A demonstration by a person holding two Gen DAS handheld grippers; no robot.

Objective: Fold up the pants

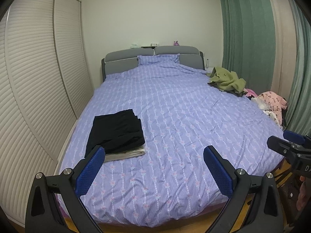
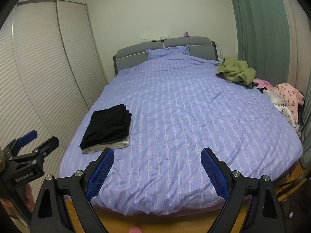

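hidden/cut off: left gripper (image 1: 153,153) pad is covering the near corner of the folded stack; foot of the bed (image 1: 155,116) is running out of frame behind both grippers; small items on the headboard (image 1: 151,53) are too tiny to identify; clothing pile at right is getting clipped by the fisheye edge.
pants: black folded pants (image 1: 116,131) are lying flat on the bed's left side, sitting on top of a light folded garment (image 1: 126,153) that is peeking out underneath.
left gripper: hanging spread wide above the foot of the bed, nothing between its fingers.
right gripper (image 2: 157,154): likewise gaping wide, holding nothing, hovering over the bed's foot.
surroundings: green garment (image 1: 226,79) is lying crumpled near the far right corner; pink patterned clothes (image 1: 272,102) are heaped at the right edge; louvered closet doors (image 1: 38,73) are standing left, green curtain (image 1: 246,29) right.
in the way: nothing is lying between grippers and pants.
counts: 2 grippers, 1 black pants, 1 light garment, 1 pillow (image 1: 158,59), 1 green garment.
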